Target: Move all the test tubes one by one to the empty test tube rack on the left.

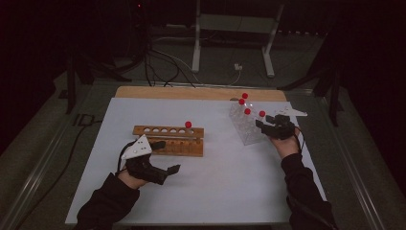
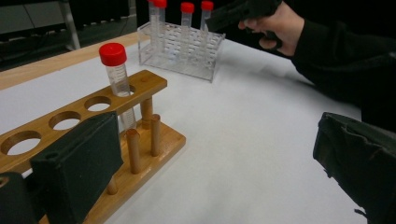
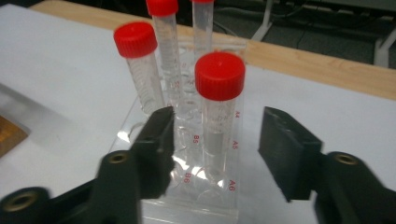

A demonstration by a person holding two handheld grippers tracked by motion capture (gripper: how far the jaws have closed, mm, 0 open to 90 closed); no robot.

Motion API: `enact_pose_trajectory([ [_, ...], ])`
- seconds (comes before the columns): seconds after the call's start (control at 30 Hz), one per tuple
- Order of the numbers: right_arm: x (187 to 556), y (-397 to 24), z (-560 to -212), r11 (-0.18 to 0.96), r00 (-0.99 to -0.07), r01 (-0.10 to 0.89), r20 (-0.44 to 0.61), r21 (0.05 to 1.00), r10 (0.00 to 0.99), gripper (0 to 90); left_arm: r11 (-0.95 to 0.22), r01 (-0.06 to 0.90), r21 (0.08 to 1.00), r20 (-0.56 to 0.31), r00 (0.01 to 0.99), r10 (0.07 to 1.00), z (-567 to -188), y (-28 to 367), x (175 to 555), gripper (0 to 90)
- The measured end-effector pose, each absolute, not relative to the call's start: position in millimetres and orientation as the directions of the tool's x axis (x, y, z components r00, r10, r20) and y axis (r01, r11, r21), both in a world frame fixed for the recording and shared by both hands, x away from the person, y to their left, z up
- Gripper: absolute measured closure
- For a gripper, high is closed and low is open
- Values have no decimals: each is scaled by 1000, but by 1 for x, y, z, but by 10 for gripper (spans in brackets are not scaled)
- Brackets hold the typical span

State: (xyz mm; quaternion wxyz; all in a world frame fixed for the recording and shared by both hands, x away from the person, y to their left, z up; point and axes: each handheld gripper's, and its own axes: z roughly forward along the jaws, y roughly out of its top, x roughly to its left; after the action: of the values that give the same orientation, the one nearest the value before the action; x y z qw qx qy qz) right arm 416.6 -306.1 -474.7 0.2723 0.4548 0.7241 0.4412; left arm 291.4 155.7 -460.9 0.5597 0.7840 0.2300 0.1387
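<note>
White table (image 1: pixel 215 191) carries a wooden rack (image 1: pixel 168 140) holding one red-capped tube and, well apart, a clear rack (image 3: pixel 187 186) with four. Left gripper (image 1: pixel 165 155), jaws wide, rests beside the wooden rack. Right gripper (image 3: pixel 215 144) straddles the nearest tube (image 3: pixel 219 116), pads not yet touching. Step judged: pick-up. Next: close, lift straight up.

The left gripper (image 1: pixel 166 157) rests low near the counter's near-left part, jaws standing wide apart. The right gripper (image 1: pixel 266 122) reaches along the counter's right edge, jaws partly apart, nothing pressed between them.
</note>
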Motion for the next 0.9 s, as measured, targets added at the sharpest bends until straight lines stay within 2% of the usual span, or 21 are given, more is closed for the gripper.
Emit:
enact_pose_trajectory([
  [0.07,418,-305,-476,206,-441,418,-1,885,898,542,-272,204,940,-36,855,517,-461,156,292,21],
  [0.37,424,-302,-480,214,-442,440,4,872,897,735,-282,203,938,-29,854,519,-462,156,292,20],
  [0.9,419,-305,-457,225,-448,414,-18,882,894,753,-284,206,936,-33,858,513,-460,156,292,20],
])
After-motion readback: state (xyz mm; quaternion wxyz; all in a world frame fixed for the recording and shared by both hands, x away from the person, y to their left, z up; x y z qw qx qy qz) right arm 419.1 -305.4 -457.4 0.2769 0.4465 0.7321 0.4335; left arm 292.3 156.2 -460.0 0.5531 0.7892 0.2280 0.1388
